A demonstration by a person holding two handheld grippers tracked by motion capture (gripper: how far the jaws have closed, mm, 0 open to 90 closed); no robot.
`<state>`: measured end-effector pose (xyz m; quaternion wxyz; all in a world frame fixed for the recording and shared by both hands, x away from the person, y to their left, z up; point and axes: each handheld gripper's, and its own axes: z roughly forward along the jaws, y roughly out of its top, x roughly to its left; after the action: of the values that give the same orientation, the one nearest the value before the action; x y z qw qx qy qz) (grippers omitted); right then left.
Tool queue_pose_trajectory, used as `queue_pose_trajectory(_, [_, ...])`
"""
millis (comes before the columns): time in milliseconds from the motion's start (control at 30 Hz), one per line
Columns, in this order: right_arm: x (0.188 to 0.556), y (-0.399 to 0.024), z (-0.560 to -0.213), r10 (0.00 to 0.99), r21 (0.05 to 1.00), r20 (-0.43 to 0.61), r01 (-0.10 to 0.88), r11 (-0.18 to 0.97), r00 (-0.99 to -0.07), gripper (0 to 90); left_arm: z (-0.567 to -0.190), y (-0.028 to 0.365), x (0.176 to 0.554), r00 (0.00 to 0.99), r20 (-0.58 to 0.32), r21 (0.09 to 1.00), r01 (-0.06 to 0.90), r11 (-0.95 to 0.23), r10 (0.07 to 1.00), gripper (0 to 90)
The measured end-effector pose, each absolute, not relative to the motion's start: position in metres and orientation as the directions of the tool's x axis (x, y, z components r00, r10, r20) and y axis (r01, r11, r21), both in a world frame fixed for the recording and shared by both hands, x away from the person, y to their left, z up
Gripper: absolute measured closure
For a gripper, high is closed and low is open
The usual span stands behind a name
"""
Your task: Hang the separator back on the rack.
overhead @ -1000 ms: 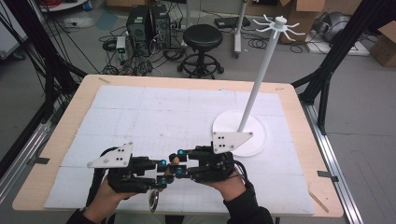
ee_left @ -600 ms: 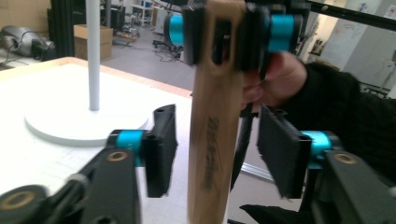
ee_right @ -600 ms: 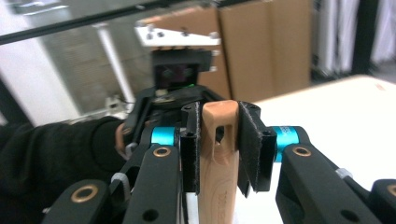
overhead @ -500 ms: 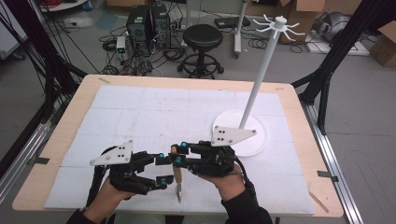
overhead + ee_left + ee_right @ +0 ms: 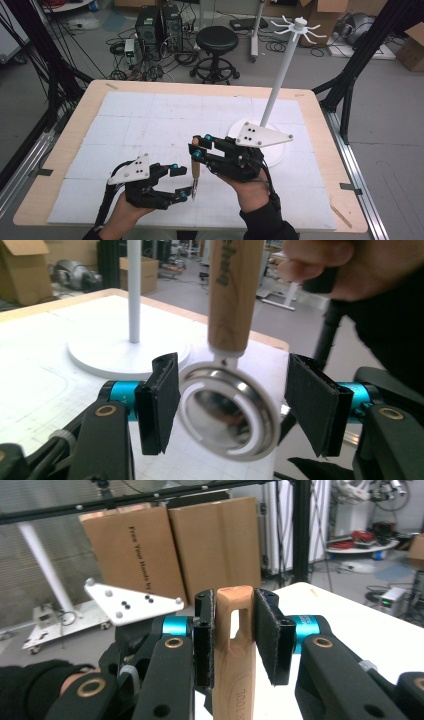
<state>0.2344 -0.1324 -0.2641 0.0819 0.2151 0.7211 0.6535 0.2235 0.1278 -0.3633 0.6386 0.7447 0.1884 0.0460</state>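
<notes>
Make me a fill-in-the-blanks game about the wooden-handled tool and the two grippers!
1. The right gripper is shut on the tool's ____ handle.
2. The tool's round metal head hangs between the ____ jaws of the left gripper.
3. The white stand has a round ____ resting on the table.

Missing words: wooden; open; base

Right gripper [image 5: 199, 146] clamps wooden-handled tool [image 5: 196, 167] upright; left gripper [image 5: 181, 180] fingers spread around its lower end.
</notes>
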Motion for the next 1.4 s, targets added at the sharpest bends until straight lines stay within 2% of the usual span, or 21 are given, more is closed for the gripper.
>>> queue_pose_trajectory(167, [0.230,-0.125,-0.265,0.434,0.976,0.167,0.210,0.054,-0.885,71.0,-0.361,0.131,0.223,0.914,-0.185,0.970,0.229,-0.085,0.361,39.9])
queue_pose_trajectory(267, [0.228,-0.120,-0.267,0.440,0.974,0.170,0.218,0.060,-0.882,71.0,-0.361,0.132,0.223,0.912,-0.197,0.967,0.241,-0.080,0.360,44.4])
queue_pose_trajectory(467, [0.229,-0.110,-0.276,0.437,0.968,0.186,0.240,0.071,-0.880,71.0,-0.362,0.131,0.224,0.907,-0.184,0.962,0.246,-0.123,0.379,56.7])
queue_pose_trajectory(567, [0.229,-0.107,-0.279,0.432,0.965,0.202,0.254,0.066,-0.879,71.0,-0.362,0.131,0.223,0.909,-0.177,0.958,0.247,-0.145,0.377,69.3])
queue_pose_trajectory(767, [0.230,-0.109,-0.283,0.422,0.961,0.231,0.273,0.041,-0.876,69.6,-0.360,0.131,0.223,0.915,-0.179,0.954,0.251,-0.162,0.360,70.4])
queue_pose_trajectory(800, [0.231,-0.109,-0.284,0.417,0.962,0.232,0.270,0.034,-0.879,67.4,-0.360,0.132,0.224,0.919,-0.185,0.954,0.253,-0.161,0.348,70.5])
queue_pose_trajectory(833, [0.231,-0.111,-0.285,0.405,0.967,0.225,0.255,0.021,-0.886,51.4,-0.359,0.133,0.224,0.921,-0.190,0.955,0.254,-0.156,0.339,70.6])
queue_pose_trajectory(867, [0.232,-0.112,-0.285,0.402,0.970,0.218,0.244,0.015,-0.889,43.0,-0.359,0.133,0.224,0.925,-0.198,0.955,0.257,-0.149,0.325,70.6])
queue_pose_trajectory(967, [0.237,-0.118,-0.290,0.349,0.984,0.160,0.177,0.017,-0.923,25.4,-0.357,0.136,0.226,0.933,-0.222,0.954,0.268,-0.134,0.283,70.6])
queue_pose_trajectory(1000, [0.240,-0.121,-0.292,0.299,0.981,0.179,0.193,0.019,-0.937,21.0,-0.357,0.136,0.227,0.938,-0.226,0.955,0.267,-0.132,0.264,70.6])
queue_pose_trajectory(1167, [0.253,-0.132,-0.304,0.160,0.976,0.200,0.210,0.050,-0.967,19.0,-0.354,0.135,0.226,0.960,-0.236,0.957,0.256,-0.136,0.148,70.6])
queue_pose_trajectory(1300, [0.257,-0.127,-0.308,0.052,0.969,0.232,0.236,0.079,-0.971,19.4,-0.354,0.132,0.225,0.965,-0.244,0.956,0.256,-0.143,0.094,70.5])
queue_pose_trajectory(1400, [0.258,-0.121,-0.308,0.000,0.965,0.245,0.244,0.097,-0.969,25.3,-0.354,0.132,0.224,0.967,-0.246,0.957,0.253,-0.140,0.069,70.5])
